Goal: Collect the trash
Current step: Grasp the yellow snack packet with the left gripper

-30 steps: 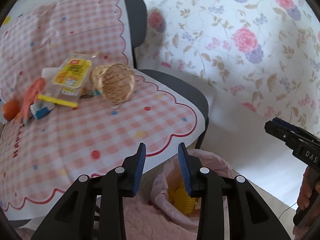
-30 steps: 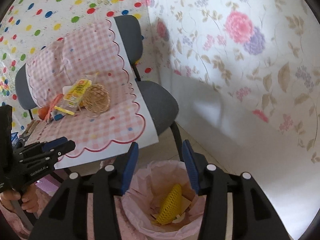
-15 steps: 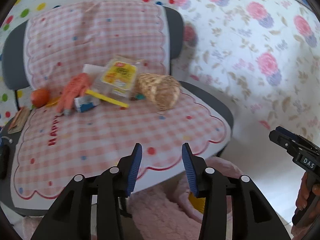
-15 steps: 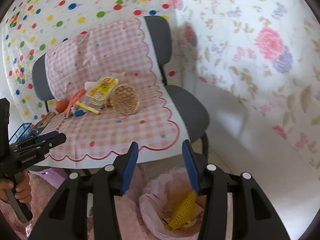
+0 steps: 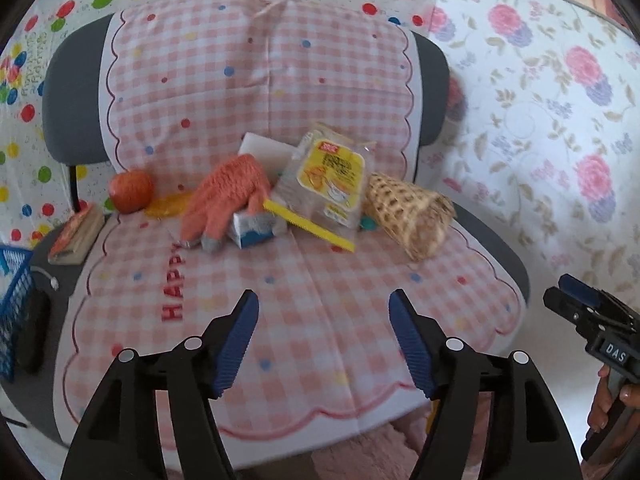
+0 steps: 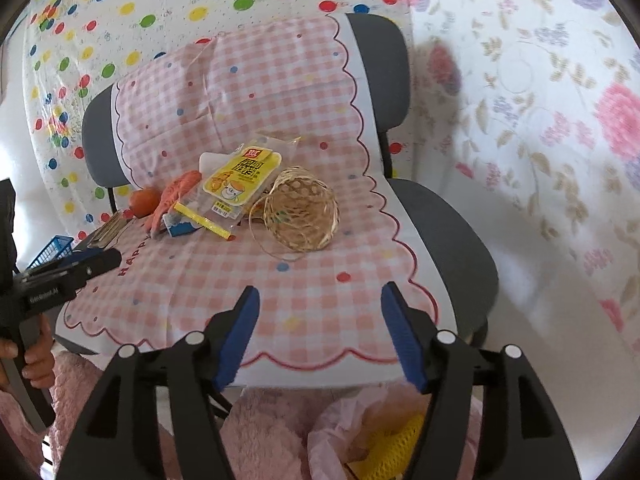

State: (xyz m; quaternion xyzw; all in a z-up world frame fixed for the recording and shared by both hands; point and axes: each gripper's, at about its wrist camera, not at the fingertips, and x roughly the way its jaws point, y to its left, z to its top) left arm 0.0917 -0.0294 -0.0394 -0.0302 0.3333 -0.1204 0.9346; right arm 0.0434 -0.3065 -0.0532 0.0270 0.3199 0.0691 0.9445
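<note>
A heap of items lies at the back of a chair seat covered by a pink checked cloth (image 5: 320, 320): a yellow-labelled clear snack packet (image 5: 332, 178), a woven basket (image 5: 412, 214) on its side, an orange glove (image 5: 228, 200), a small blue and white carton (image 5: 256, 230), a yellow strip (image 5: 308, 228) and an orange fruit (image 5: 131, 191). My left gripper (image 5: 323, 340) hovers over the seat's front, jaws opening, nothing between them. My right gripper (image 6: 320, 336) hangs over the seat's front edge, jaws opening and empty. The pink-lined bin (image 6: 348, 440) with yellow net trash (image 6: 384, 444) sits below it.
A blue mesh basket (image 5: 12, 300) and a small book (image 5: 76, 236) stand left of the chair. Floral wallpaper (image 5: 540, 120) closes the right side, a dotted sheet (image 6: 120, 8) hangs behind. A pink fluffy rug (image 6: 264, 432) covers the floor. A person's hand (image 6: 36, 360) grips the left tool.
Both grippers swung from the bin toward the chair seat, which now fills both views. Both pairs of jaws have spread wider. The bin has slid to the bottom edge.
</note>
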